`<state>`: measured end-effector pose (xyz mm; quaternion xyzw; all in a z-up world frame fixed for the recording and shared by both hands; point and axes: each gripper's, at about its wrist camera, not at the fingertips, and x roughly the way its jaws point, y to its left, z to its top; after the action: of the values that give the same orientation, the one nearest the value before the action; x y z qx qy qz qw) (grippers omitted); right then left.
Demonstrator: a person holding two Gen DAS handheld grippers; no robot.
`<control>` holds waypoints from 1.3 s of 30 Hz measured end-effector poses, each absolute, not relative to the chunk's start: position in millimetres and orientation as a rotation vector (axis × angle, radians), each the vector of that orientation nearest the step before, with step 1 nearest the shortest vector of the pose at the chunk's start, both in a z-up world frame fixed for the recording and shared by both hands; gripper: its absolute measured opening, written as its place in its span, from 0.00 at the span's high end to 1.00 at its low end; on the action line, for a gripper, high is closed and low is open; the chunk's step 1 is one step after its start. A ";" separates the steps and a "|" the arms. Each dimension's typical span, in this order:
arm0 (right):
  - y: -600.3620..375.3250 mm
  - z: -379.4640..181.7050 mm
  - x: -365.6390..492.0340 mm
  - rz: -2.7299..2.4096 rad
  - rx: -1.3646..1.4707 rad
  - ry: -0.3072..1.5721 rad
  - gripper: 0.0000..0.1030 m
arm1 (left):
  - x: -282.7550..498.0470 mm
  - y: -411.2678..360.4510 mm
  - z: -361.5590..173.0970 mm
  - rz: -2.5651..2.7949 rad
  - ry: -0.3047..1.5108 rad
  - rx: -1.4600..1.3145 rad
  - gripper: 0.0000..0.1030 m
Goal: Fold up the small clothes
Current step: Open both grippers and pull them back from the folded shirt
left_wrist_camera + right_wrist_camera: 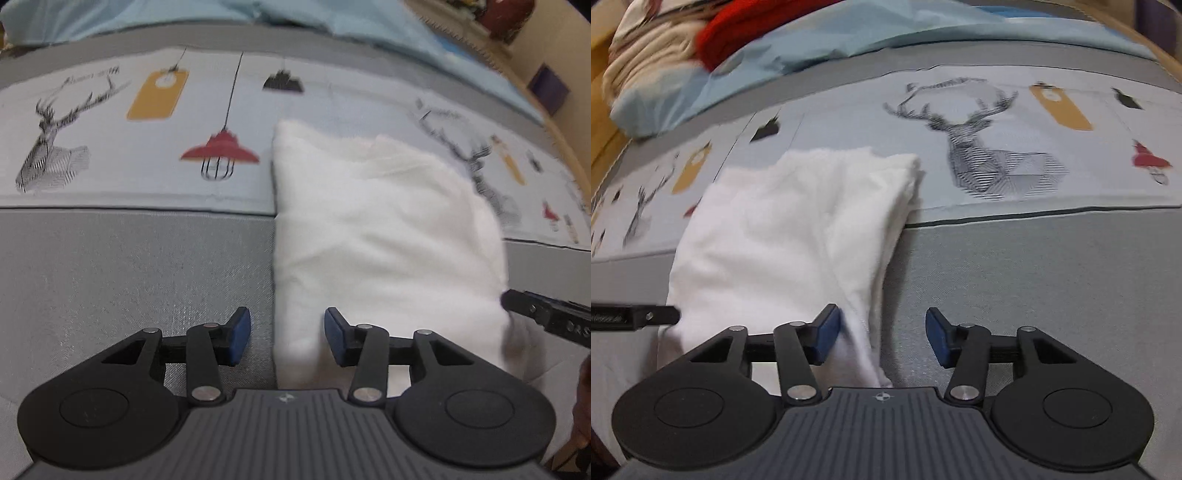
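With both my left claw (287, 336) and right claw (882, 336) wide and holding nothing, each straddling a near edge of the white garment (376, 236) on the bed (129, 266), I should pinch both corners evenly before folding.
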<state>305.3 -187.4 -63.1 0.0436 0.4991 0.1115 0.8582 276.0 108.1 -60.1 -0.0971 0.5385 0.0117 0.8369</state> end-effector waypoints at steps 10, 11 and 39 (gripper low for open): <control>-186.2 -63.8 284.4 0.170 -0.082 1.131 0.56 | 244.7 90.8 -65.9 -0.003 1.237 -0.027 0.46; -188.1 -57.1 278.5 0.159 -0.080 1.118 0.56 | 238.8 91.0 -57.0 0.008 1.223 -0.016 0.46; -166.5 34.2 73.7 0.147 -0.066 0.698 0.22 | 62.9 38.8 23.0 0.135 0.836 -0.167 0.14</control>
<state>73.7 -166.5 34.2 -0.0325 0.3415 0.0722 0.9366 62.9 38.8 23.0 -0.0810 0.4052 0.0653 0.9083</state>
